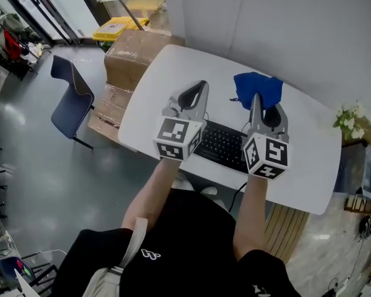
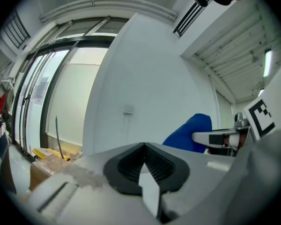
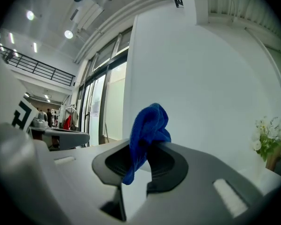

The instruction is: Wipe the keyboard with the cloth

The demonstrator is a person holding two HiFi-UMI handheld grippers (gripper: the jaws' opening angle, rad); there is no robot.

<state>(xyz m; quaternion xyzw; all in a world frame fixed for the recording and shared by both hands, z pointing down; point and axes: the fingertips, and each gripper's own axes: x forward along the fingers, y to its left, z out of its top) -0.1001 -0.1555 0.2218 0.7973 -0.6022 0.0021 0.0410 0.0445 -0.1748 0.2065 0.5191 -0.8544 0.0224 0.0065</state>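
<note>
A black keyboard [image 1: 226,146] lies on the white table [image 1: 161,73], partly hidden behind both marker cubes. A blue cloth [image 1: 258,90] hangs bunched above the table's far side, with my right gripper [image 1: 256,99] shut on it. In the right gripper view the cloth [image 3: 149,125] sticks up from between the closed jaws of the right gripper [image 3: 145,150]. My left gripper [image 1: 198,93] is held up beside it over the keyboard's left end, jaws closed with nothing between them. The left gripper view shows the shut left gripper [image 2: 144,147], the cloth [image 2: 189,132] and the right gripper's finger [image 2: 222,138] off to the right.
Beyond the table's far left edge stands a cardboard box [image 1: 138,51], with a yellow bin [image 1: 116,27] behind it. To the left, a blue chair [image 1: 73,98] is on the floor. A white wall [image 1: 284,23] runs along the table's far side. Flowers [image 1: 352,120] are at the right.
</note>
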